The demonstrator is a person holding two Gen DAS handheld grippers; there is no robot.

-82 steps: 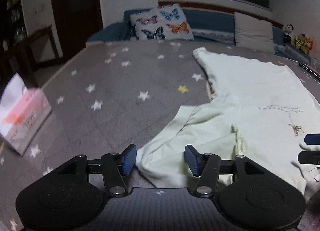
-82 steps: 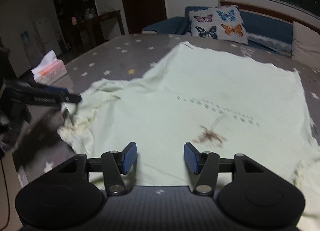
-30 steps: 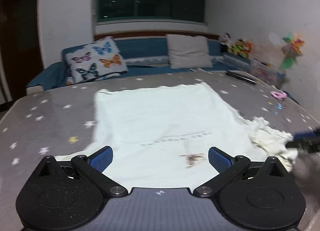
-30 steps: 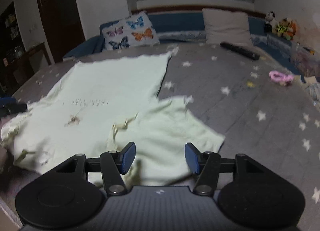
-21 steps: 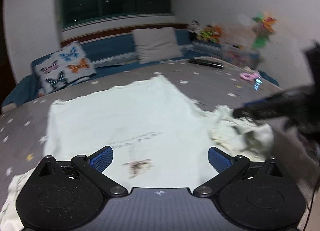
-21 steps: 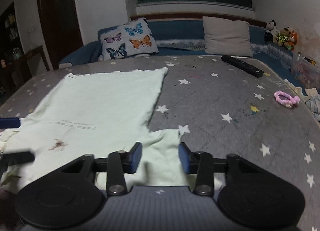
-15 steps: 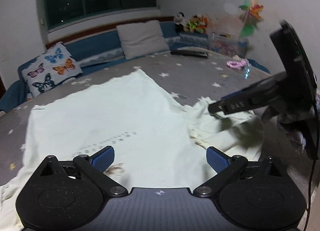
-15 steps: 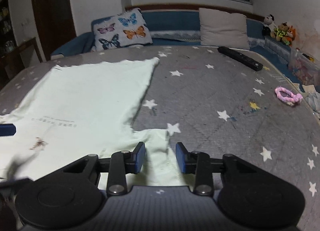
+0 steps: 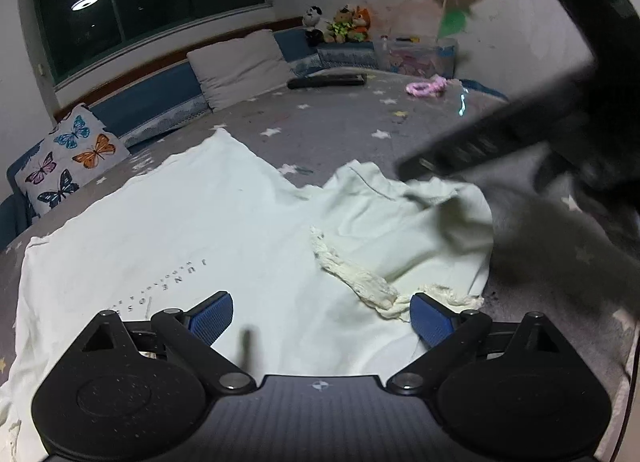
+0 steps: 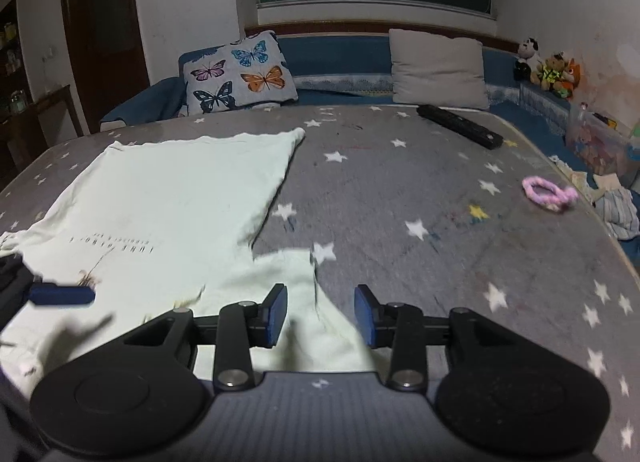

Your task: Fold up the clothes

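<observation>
A pale green T-shirt (image 9: pixel 168 230) lies spread on the grey star-print bed (image 9: pixel 344 130), with small printed text on the chest. My left gripper (image 9: pixel 320 316) is wide open just above the shirt's collar area, near the frayed neckline (image 9: pixel 360 282). My right gripper (image 10: pixel 320 312) is partly open, its jaws either side of the shirt's right sleeve (image 10: pixel 288 274), with cloth lying between them. The right gripper shows blurred in the left wrist view (image 9: pixel 500 142), over that sleeve (image 9: pixel 400 214). The shirt also shows in the right wrist view (image 10: pixel 172 190).
A butterfly pillow (image 10: pixel 240 74) and a beige pillow (image 10: pixel 438 66) lean at the headboard. A black remote (image 10: pixel 460 126) and a pink hair tie (image 10: pixel 548 192) lie on the bed to the right. Plush toys (image 10: pixel 552 72) and a clear box (image 10: pixel 596 142) sit along the right wall.
The left gripper has swung from the left sleeve across to the collar and opened wide. The right gripper has moved to the right sleeve, narrowed around it, then opened a little.
</observation>
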